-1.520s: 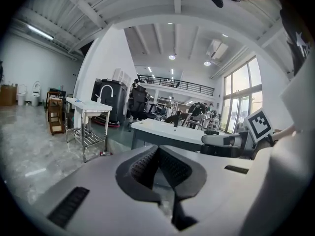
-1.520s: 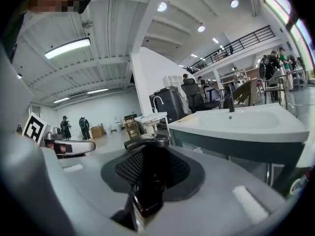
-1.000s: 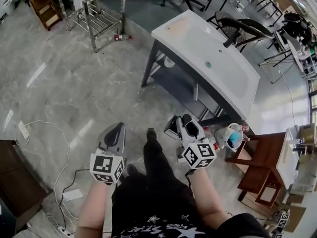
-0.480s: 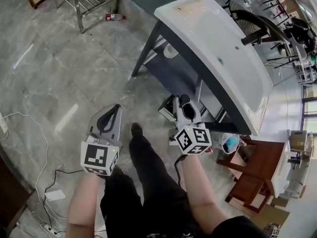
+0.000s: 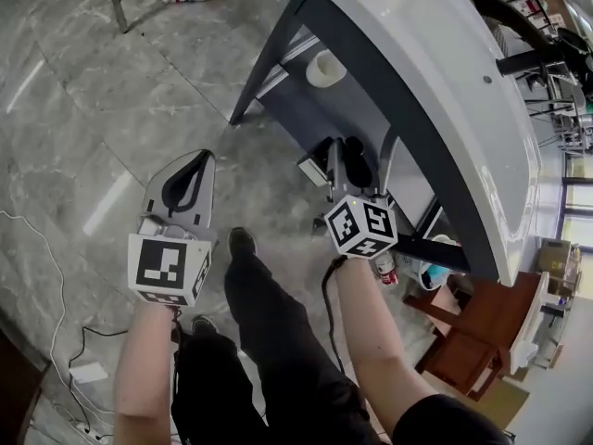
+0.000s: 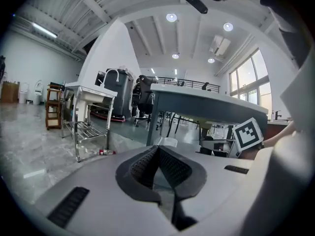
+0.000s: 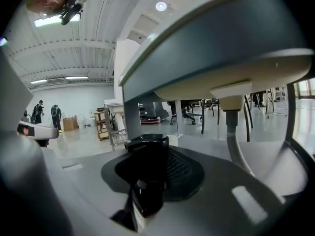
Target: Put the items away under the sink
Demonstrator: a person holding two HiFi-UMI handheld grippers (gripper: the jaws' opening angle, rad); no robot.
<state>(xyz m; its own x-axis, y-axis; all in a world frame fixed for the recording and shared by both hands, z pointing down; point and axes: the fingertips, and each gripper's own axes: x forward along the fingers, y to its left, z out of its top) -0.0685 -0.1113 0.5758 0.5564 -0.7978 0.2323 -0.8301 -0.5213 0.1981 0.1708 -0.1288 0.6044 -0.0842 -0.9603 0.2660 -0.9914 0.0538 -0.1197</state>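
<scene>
One glossy black plastic container (image 7: 146, 173) is clamped in my right hand-held gripper (image 5: 345, 154), aimed under the white sink (image 5: 445, 82) for stowing; left hand-held gripper (image 5: 198, 159) clenched empty.

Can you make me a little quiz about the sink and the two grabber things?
1. True or false: the left gripper is holding a bottle.
2. What colour is the item clamped in the right gripper? A white, B black, C red.
3. Fill the gap: the white cup stands on a shelf ___ the sink.

Key: 1 false, its jaws are shut on nothing. 2 B. 3 under.
</scene>
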